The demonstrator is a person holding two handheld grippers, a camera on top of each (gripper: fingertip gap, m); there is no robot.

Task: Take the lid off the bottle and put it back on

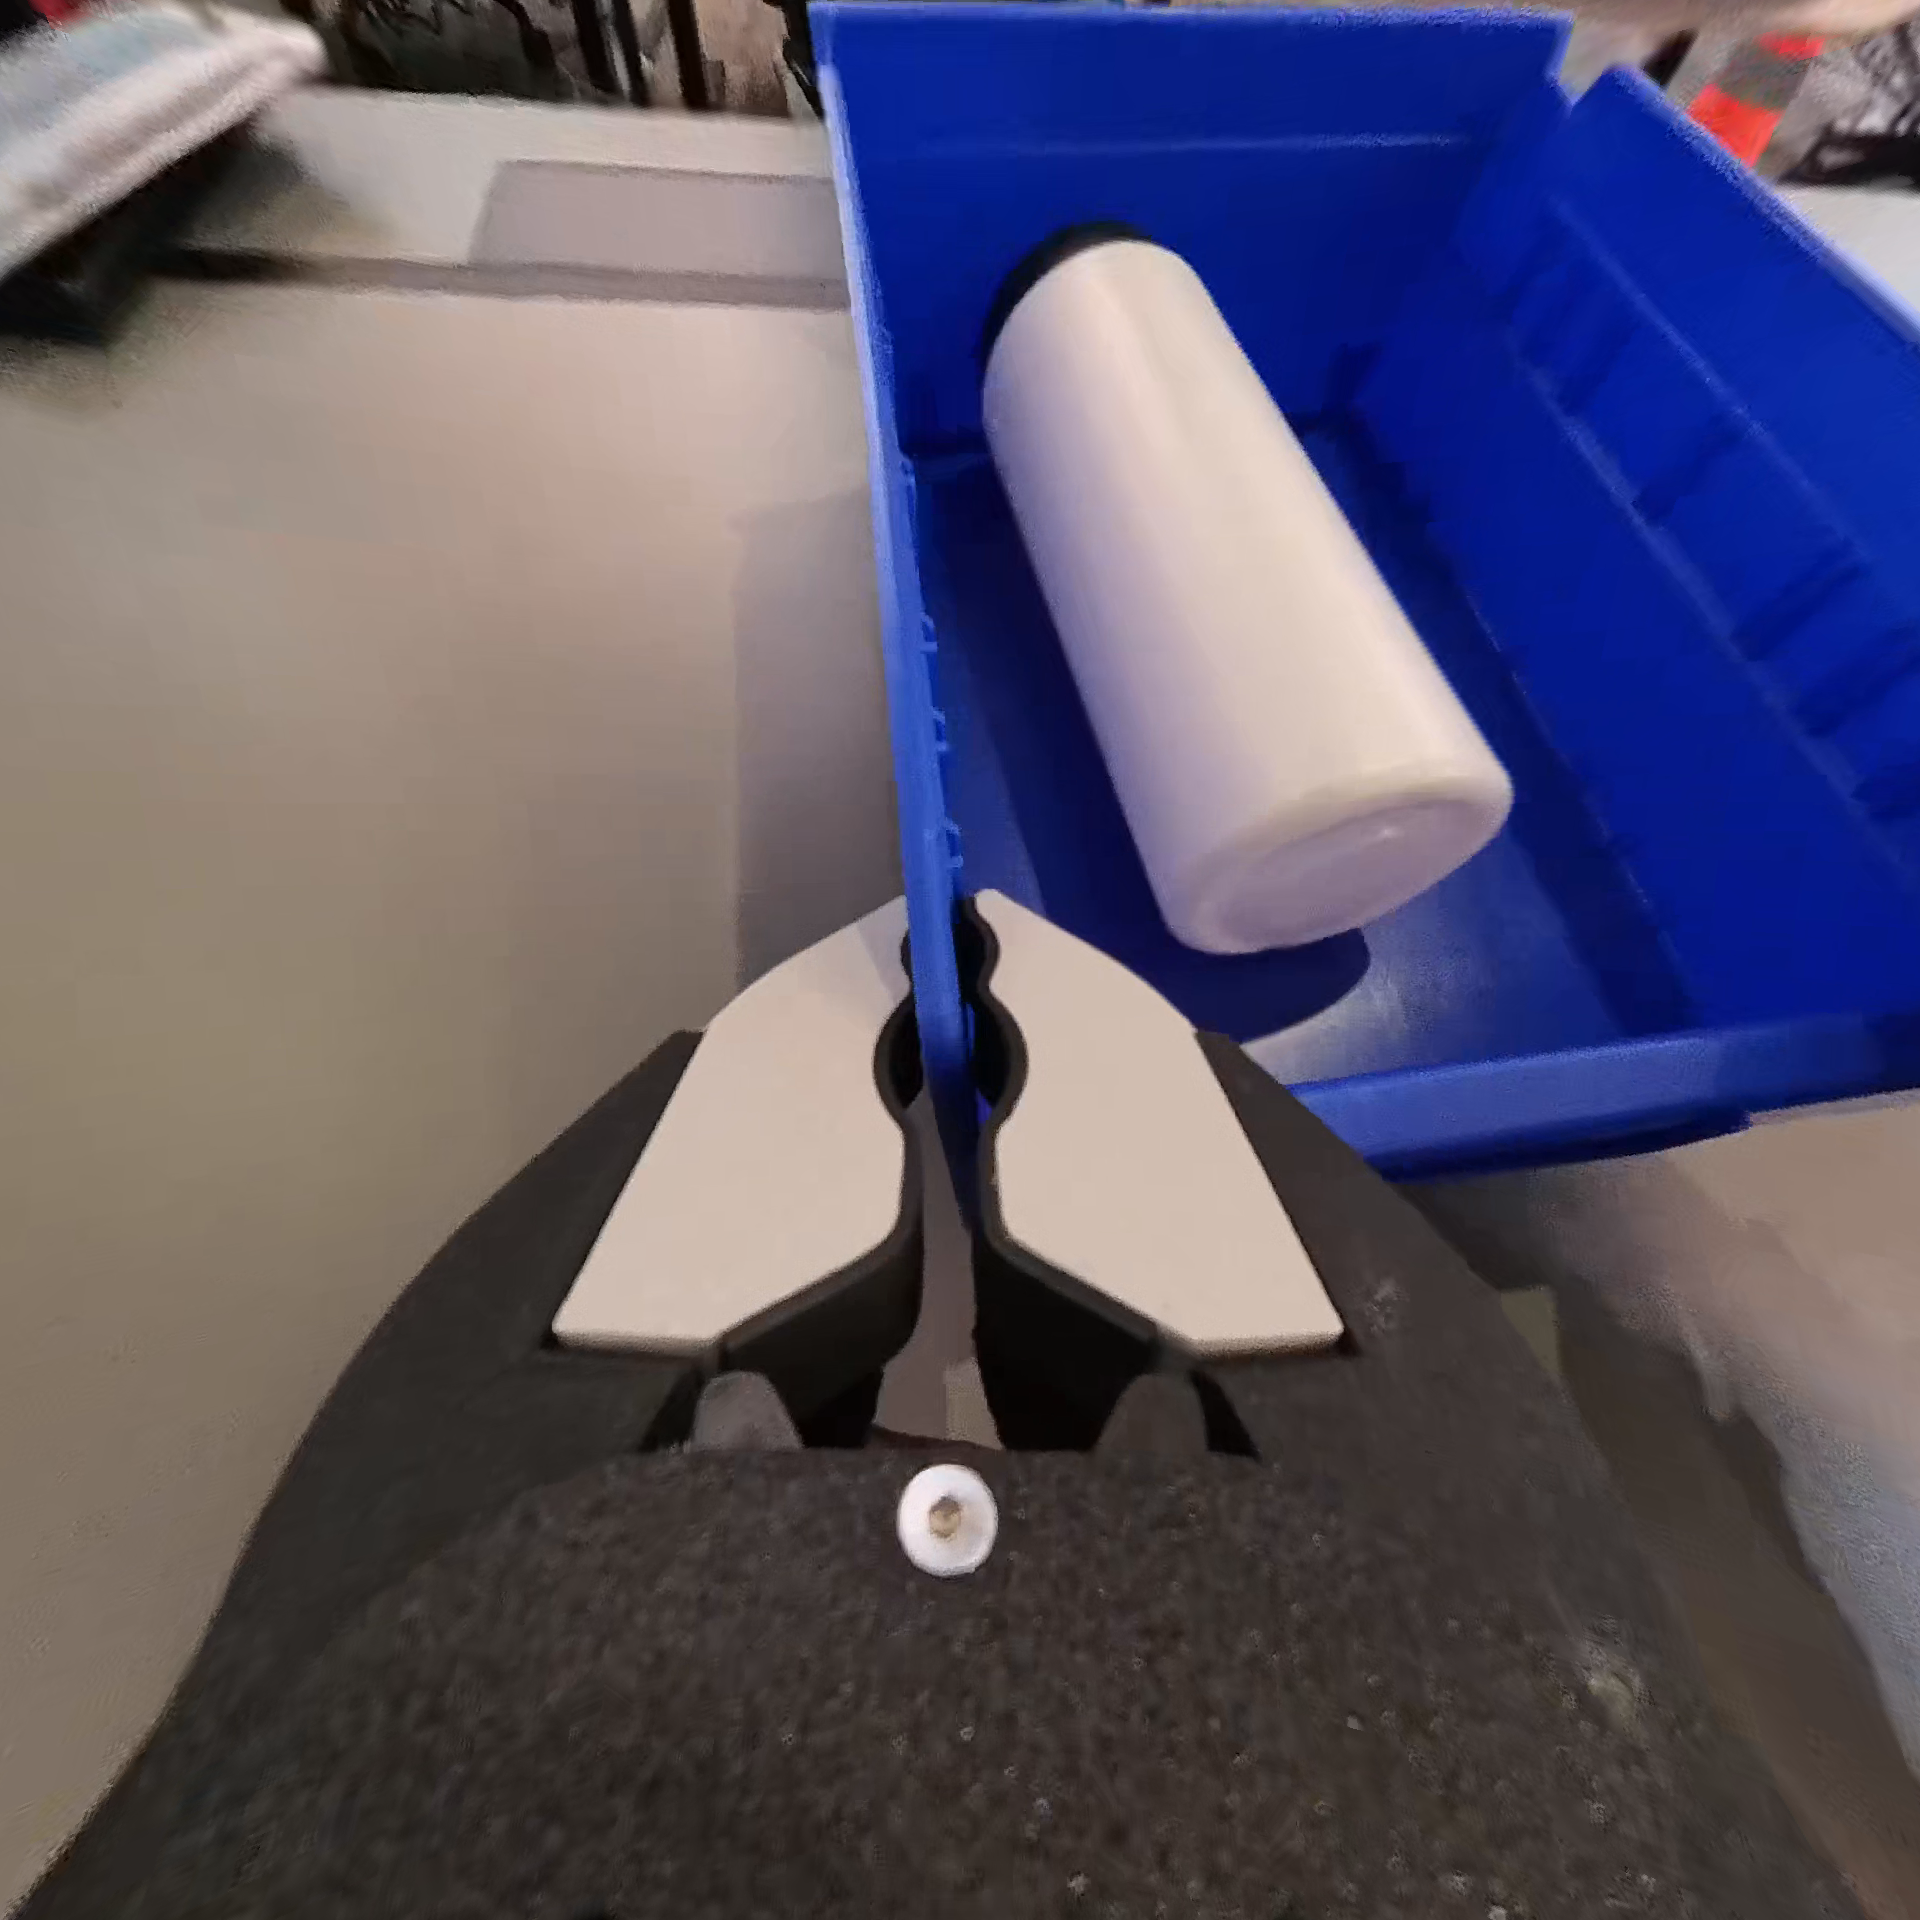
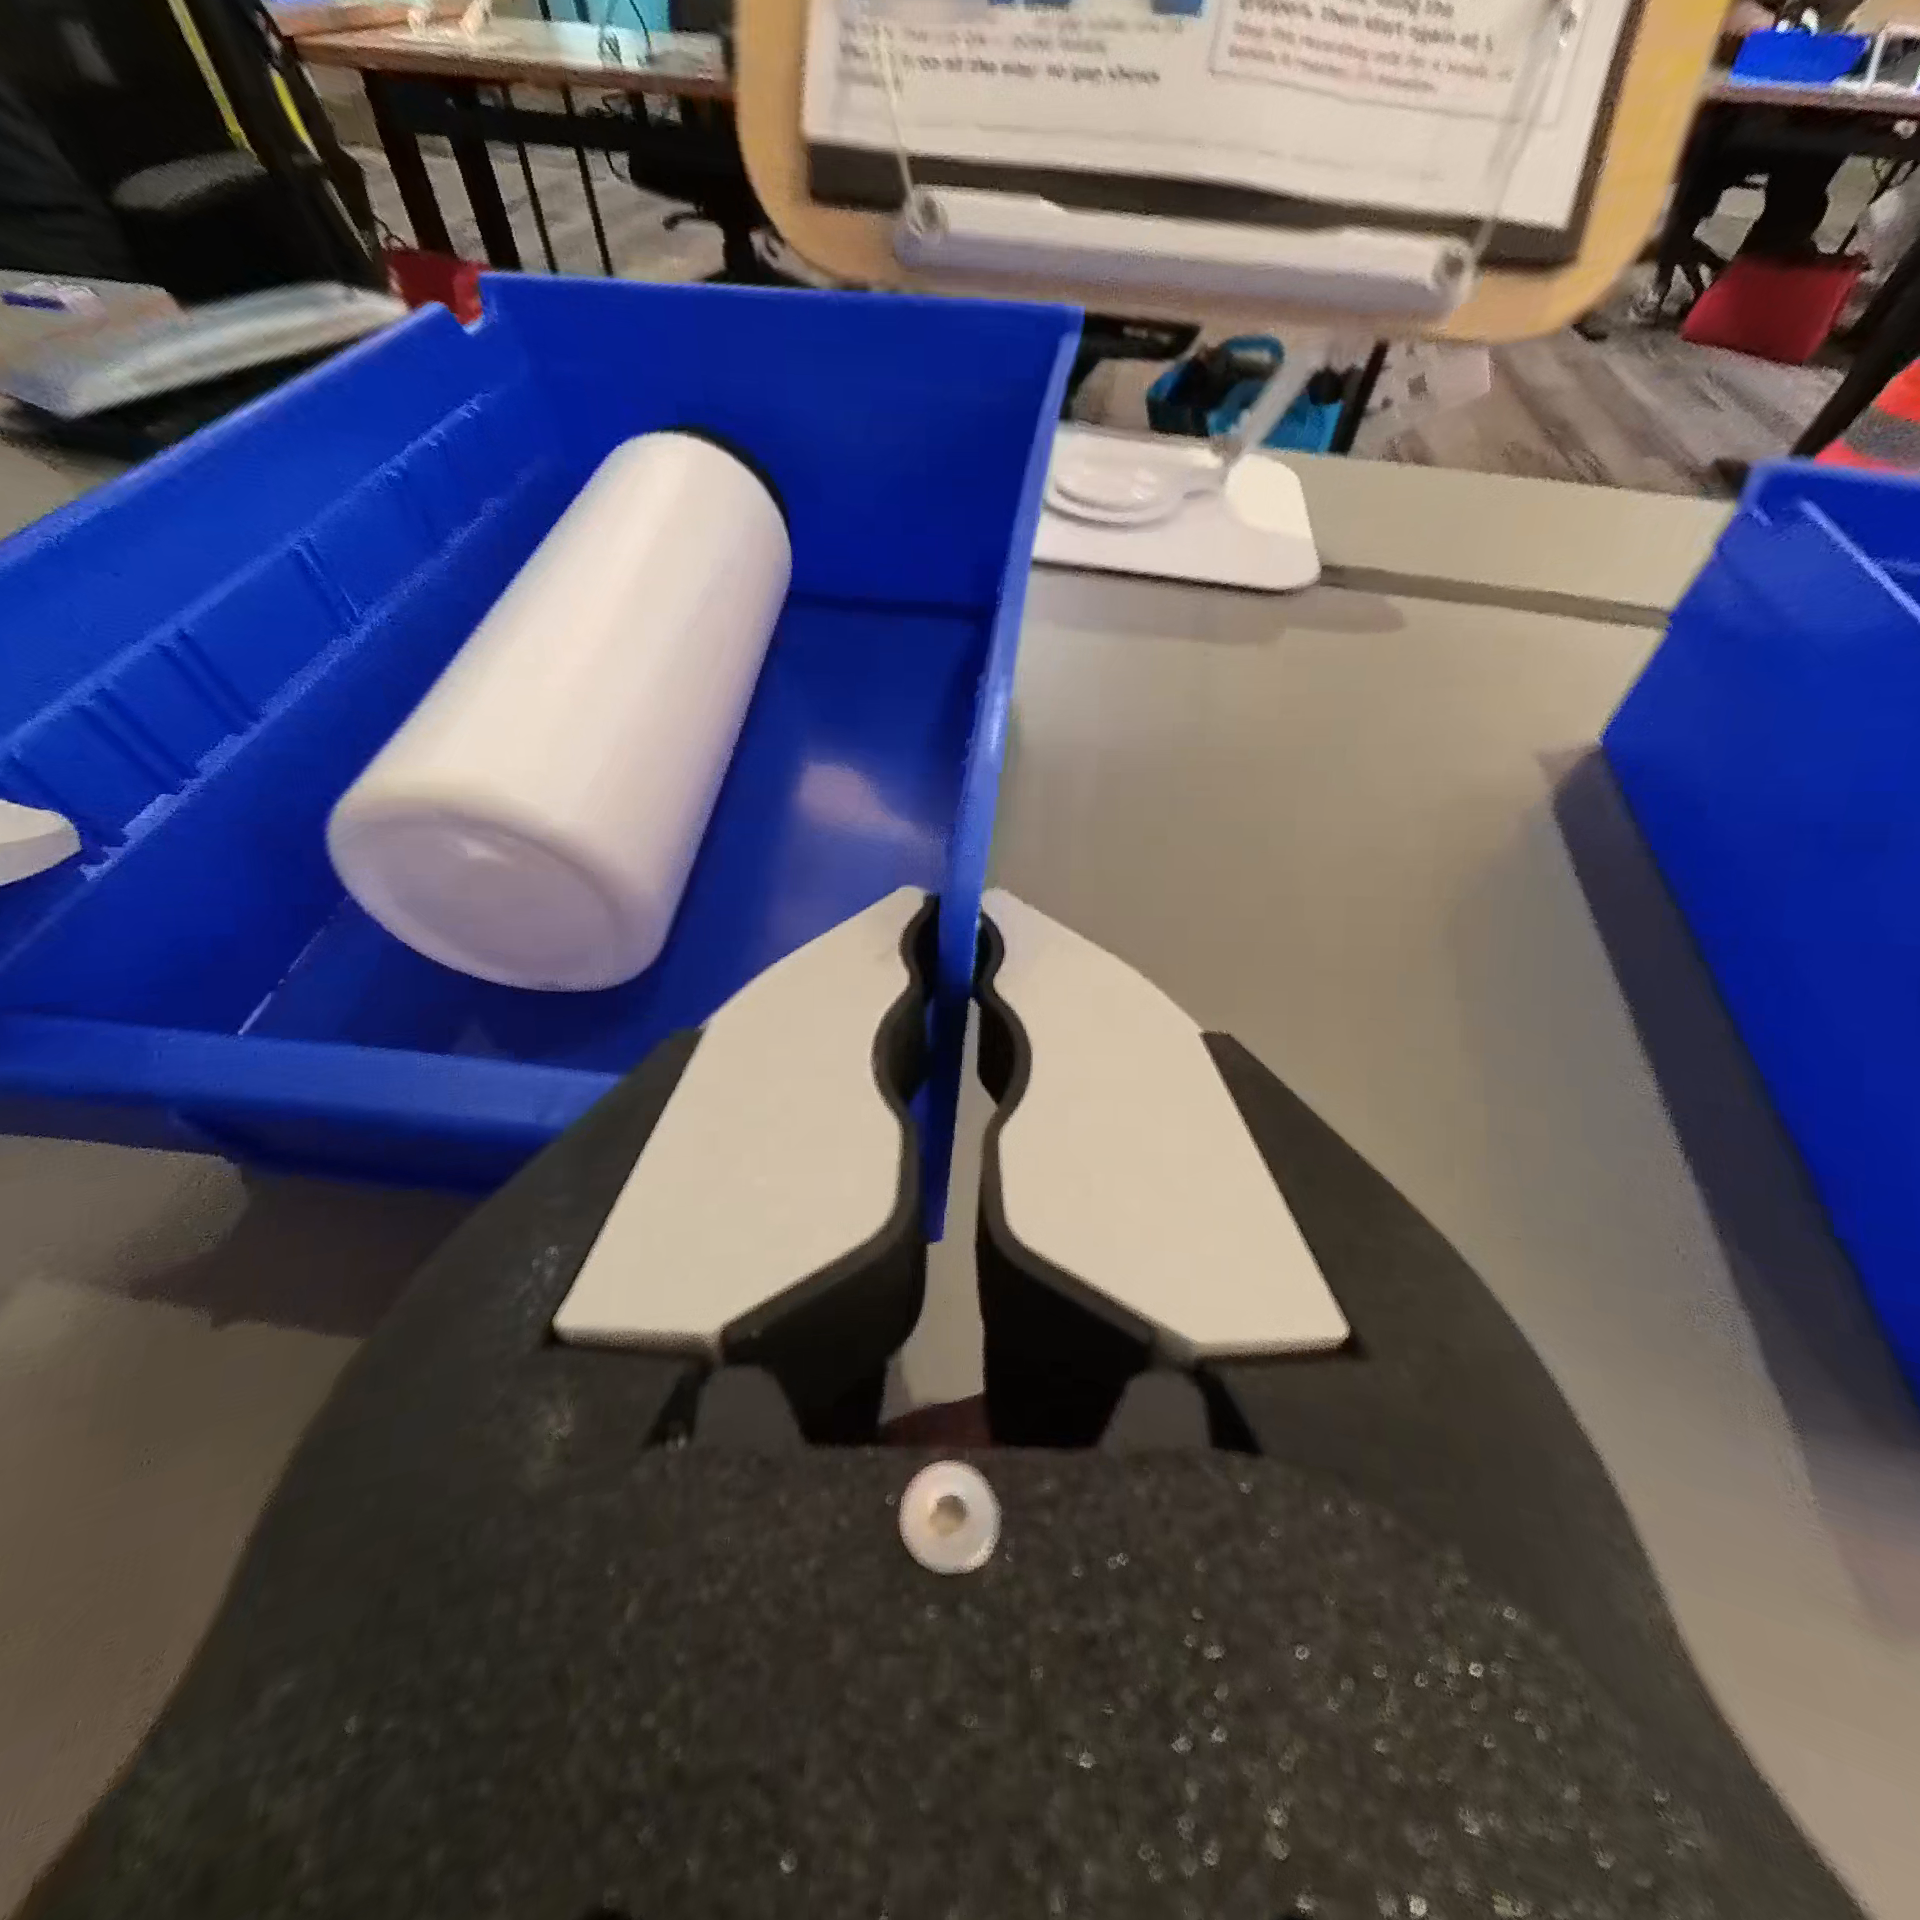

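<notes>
A white bottle (image 1: pixel 1226 603) lies on its side inside a blue bin (image 1: pixel 1662 520), base towards me. Its black lid (image 1: pixel 1049 244) is on the far end, against the bin's back wall. My left gripper (image 1: pixel 940 914) is shut on the bin's left side wall (image 1: pixel 914 623) near the front corner. My right gripper (image 2: pixel 951 904) is shut on the bin's right side wall (image 2: pixel 987 727). The right wrist view also shows the bottle (image 2: pixel 582 707), a sliver of its lid (image 2: pixel 743 452), and a left fingertip (image 2: pixel 31 831) at the far rim.
A second blue bin (image 2: pixel 1787 779) stands on the grey table (image 2: pixel 1299 831) to the right. A white stand base (image 2: pixel 1174 520) carrying a board sits behind the first bin. A folded cloth (image 1: pixel 125 125) lies at the far left.
</notes>
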